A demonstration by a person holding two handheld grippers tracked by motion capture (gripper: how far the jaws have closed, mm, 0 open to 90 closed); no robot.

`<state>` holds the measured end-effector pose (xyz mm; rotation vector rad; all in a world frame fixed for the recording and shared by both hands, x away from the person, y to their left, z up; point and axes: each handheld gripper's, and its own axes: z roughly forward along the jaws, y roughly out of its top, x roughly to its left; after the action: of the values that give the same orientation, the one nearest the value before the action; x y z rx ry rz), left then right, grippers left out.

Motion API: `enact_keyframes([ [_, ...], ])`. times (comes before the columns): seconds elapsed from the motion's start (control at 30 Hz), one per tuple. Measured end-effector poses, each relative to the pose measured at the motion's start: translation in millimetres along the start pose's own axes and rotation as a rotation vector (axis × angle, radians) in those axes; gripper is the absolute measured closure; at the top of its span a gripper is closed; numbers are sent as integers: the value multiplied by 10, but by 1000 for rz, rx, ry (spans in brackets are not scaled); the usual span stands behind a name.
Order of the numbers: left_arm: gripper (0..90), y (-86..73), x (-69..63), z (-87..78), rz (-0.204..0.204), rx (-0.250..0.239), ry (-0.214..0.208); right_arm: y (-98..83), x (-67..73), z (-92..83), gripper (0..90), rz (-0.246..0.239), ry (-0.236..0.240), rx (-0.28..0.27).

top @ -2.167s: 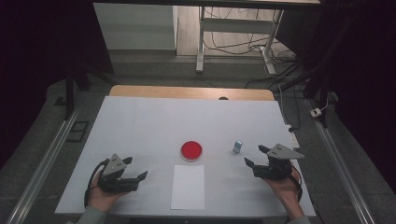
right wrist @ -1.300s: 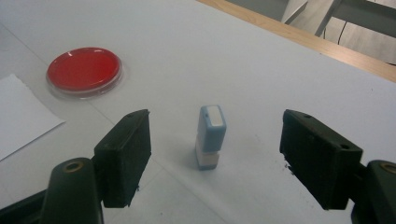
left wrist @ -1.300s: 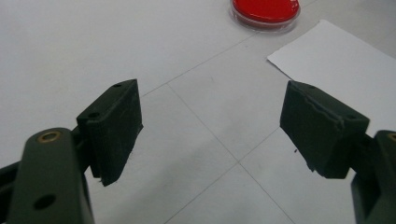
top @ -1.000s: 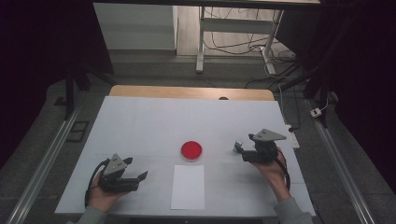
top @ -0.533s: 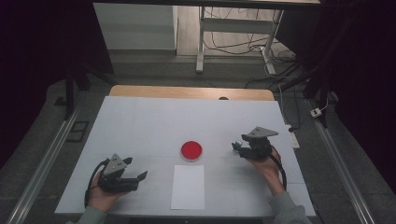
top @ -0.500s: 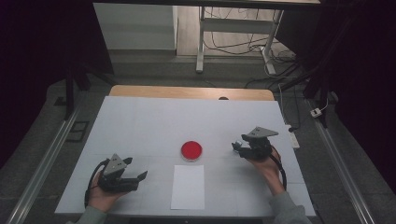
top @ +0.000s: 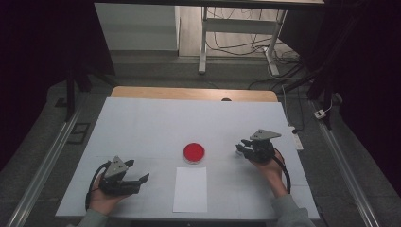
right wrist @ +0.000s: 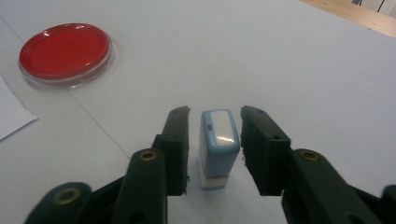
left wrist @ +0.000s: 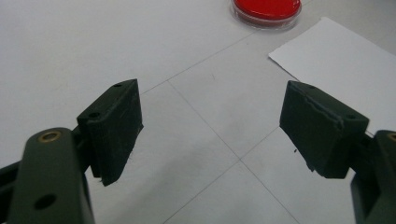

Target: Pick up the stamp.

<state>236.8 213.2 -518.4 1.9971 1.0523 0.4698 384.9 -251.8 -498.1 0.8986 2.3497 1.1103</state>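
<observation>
White covering spreads over the tabletop [top: 156, 127], and at its left the left hand-held gripper [top: 142, 179] rests low in the person's left hand [top: 101, 196], jaws spread wide with nothing between them; the left gripper view shows only bare surface and faint seam lines in the gap. Just right of it lies a white sheet of paper [top: 190, 189], near the front edge. Beyond the paper's far end sits a round red dish [top: 194, 152] with a clear rim, close to the sheet but apart from it. Further right, the right hand-held gripper [top: 240, 150] points toward the dish. Its jaws have just been closing and now stand narrow around a small light-blue stamp [right wrist: 218, 148] that stands upright on a white base. In the right gripper view a slim gap shows on each side of the stamp, so the pads flank it without pressing.
</observation>
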Motion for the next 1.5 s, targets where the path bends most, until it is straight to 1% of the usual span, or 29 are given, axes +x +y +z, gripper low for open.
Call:
enact_keyframes([
  [0.03, 213, 0, 0, 1, 0, 0, 0, -2, -1, 0, 679, -2, 1, -1],
  [0.07, 213, 0, 1, 2, 0, 0, 0, -2, -1, 0, 679, -2, 1, -1],
  [0.13, 213, -1, 4, 1, -2, 0, 0, -3, 0, -3, 729, -4, 2, -1],
  [0.27, 213, -3, 7, 0, -2, 0, 0, -7, -7, -10, 747, -6, 3, 1],
  [0.43, 213, -4, 10, -2, -4, -2, 1, -5, -2, -11, 753, -10, 0, 0],
  [0.7, 214, -7, 15, -2, -6, -3, 2, 11, 6, -50, 754, -5, -5, -38],
  [0.8, 215, -8, 19, 0, -8, -3, 3, 15, 6, -63, 754, -4, -6, -42],
  [0.83, 215, -8, 21, 0, -9, -3, 3, 17, 6, -68, 754, 1, -11, -53],
  [0.9, 215, -10, 24, 0, -10, -3, 4, 21, 7, -79, 754, 6, -21, -55],
  [1.0, 215, -12, 27, 1, -11, -3, 3, 28, 11, -86, 755, 26, -25, -75],
  [1.2, 215, -13, 29, 3, -10, -2, 4, 47, 12, -105, 755, 35, -28, -95],
  [1.33, 215, -13, 30, 3, -10, -1, 5, 60, 20, -135, 755, 29, -33, -106],
  [1.4, 215, -14, 29, 3, -10, -2, 5, 75, 30, -156, 755, 29, -28, -118],
  [1.5, 215, -14, 29, 5, -9, -1, 6, 85, 35, -170, 755, 32, -25, -116],
])
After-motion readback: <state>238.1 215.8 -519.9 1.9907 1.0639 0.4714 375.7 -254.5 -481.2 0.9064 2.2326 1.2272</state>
